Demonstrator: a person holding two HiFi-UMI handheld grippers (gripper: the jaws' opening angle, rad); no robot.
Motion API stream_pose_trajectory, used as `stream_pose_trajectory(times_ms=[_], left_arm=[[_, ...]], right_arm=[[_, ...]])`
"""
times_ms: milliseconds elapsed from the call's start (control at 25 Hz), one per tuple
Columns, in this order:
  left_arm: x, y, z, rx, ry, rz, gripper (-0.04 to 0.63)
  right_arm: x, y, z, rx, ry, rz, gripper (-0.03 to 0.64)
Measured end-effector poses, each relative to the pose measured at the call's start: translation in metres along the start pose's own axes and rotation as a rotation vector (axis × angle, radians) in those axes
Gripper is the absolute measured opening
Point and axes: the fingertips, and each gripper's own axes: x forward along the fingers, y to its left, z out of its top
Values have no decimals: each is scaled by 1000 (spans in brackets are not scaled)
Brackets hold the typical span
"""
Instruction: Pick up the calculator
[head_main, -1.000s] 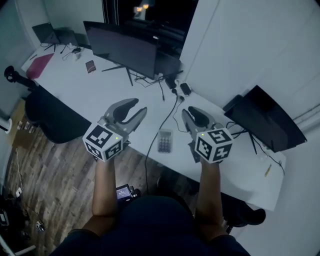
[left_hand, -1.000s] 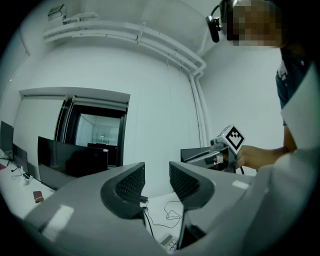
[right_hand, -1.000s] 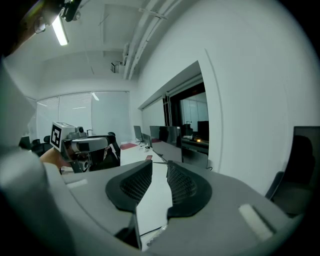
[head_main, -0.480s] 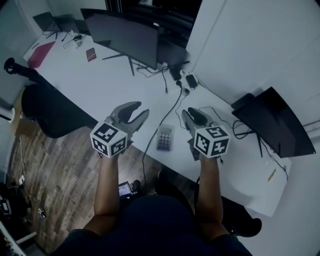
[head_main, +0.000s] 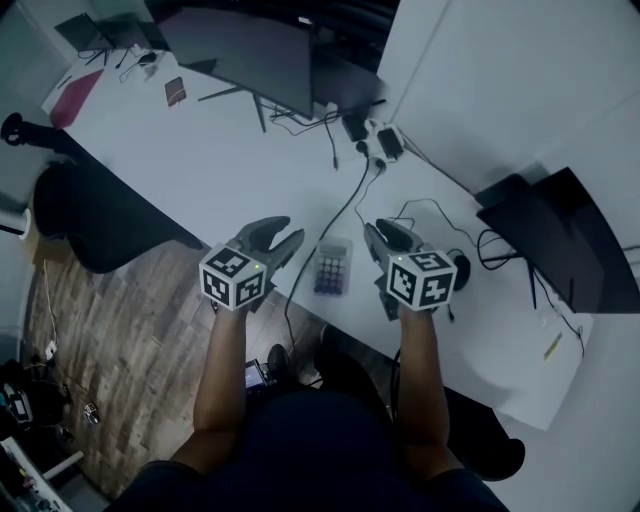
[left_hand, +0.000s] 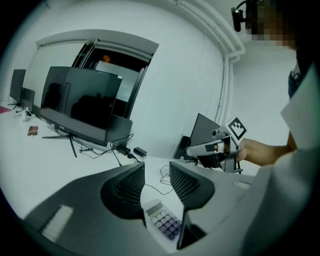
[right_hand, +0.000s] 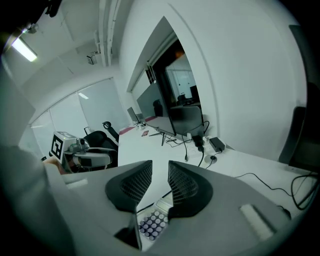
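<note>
**Head view: both tools spread, the calculator lying between them**

Left tool (head_main: 278, 236) has its jaws apart with an open gap, and nothing is pinched in it. It hovers over the near edge of the white tabletop (head_main: 230, 170), its marker cube toward the person. The right tool (head_main: 387, 238) is likewise spread and empty, and it sits over the tabletop to the right at about the same height in the frame. Each tool's own view shows the same thing: two dark ribbed pads standing clear of each other.

The calculator (head_main: 333, 268) lies flat on the tabletop between the two tools, near the front edge. Neither tool touches it. Its display end points away from the person and its rows of round keys face up. In both gripper views it appears low in the frame, under the gap between the jaws.

A black cable (head_main: 345, 210) runs across the tabletop just left of the calculator and drops over the near edge. Farther back it reaches a power adapter (head_main: 388, 142) among other loose leads. A large dark monitor (head_main: 240, 45) stands at the far side — a second dark screen (head_main: 560, 235) sits well off to the right. A black chair (head_main: 95, 215) is beside the tabletop at left, over a wooden floor (head_main: 130, 330).
</note>
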Motion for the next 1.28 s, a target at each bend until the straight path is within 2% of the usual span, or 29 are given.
stream_pose_trajectory(times_ms=[280, 760, 1040, 1280], left_arm=[[20, 10, -62, -121, 81, -4, 153], [47, 12, -147, -275, 188, -9, 153], [57, 10, -183, -346, 231, -9, 153], [65, 5, -203, -375, 259, -19, 156]], right_arm=[[23, -17, -47, 64, 77, 6, 84], [58, -34, -126, 178, 198, 49, 91], [69, -37, -166, 242, 256, 78, 103], [75, -37, -194, 303, 302, 116, 129]])
